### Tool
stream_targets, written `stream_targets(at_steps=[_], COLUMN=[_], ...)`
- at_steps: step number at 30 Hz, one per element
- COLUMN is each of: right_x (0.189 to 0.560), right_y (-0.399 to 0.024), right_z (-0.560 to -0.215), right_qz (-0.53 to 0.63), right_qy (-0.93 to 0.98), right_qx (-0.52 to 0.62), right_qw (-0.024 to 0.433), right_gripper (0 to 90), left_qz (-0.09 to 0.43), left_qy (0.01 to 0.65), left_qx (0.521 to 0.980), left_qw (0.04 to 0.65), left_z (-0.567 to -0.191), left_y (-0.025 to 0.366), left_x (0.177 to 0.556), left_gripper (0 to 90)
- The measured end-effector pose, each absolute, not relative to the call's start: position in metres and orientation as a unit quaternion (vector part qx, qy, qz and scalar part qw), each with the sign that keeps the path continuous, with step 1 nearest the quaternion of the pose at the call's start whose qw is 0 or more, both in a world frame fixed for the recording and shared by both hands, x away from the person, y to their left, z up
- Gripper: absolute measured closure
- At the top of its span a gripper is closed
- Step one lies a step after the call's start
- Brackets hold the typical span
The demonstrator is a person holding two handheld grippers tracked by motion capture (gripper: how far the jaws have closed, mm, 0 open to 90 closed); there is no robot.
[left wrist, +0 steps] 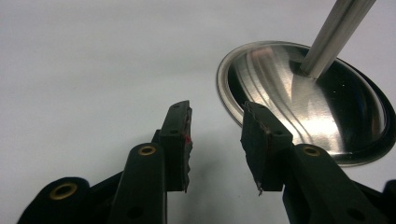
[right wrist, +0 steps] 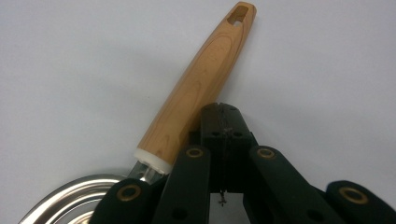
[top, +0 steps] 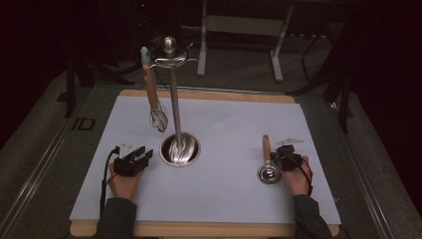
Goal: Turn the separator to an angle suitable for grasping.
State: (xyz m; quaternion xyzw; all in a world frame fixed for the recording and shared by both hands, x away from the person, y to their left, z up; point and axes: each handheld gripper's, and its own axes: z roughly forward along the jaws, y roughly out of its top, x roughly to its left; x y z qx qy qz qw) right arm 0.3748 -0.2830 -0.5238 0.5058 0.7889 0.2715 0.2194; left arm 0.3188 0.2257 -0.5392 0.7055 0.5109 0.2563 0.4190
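Note:
A steel utensil stand [top: 174, 99] rises from a round base [top: 180, 149] on the white mat. From its top hooks hangs a whisk [top: 153, 97] with a wooden handle. A ladle [top: 267, 164] with a wooden handle lies flat on the mat at the right. My left gripper [top: 144, 155] rests just left of the base, its jaws open and nothing between them [left wrist: 215, 140]; the base [left wrist: 303, 107] and pole [left wrist: 336, 32] lie ahead to the right. My right gripper [top: 283, 153] sits beside the ladle, jaws shut together [right wrist: 224, 112]. The wooden handle [right wrist: 201, 93] lies alongside them on the left, and the steel bowl [right wrist: 79, 200] is near.
The white mat [top: 224, 119] covers a wooden board whose edge [top: 209, 229] runs along the front. Beyond the table stand a metal frame [top: 239, 30] and dark stand legs on a grey floor.

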Motion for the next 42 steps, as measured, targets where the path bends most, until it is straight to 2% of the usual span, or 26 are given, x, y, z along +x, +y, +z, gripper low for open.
stream_targets(at_steps=[42], right_x=[0.368], right_y=[-0.254], right_z=[-0.52], right_qz=[0.275], right_qy=[0.825], right_qx=[0.453], right_qw=[0.197], right_gripper=[89.6], left_qz=[0.259], left_qy=[0.509], left_qx=[0.709], left_qw=[0.415], left_z=[-0.539], left_y=[0.224], left_x=[0.319], left_gripper=[62.4])
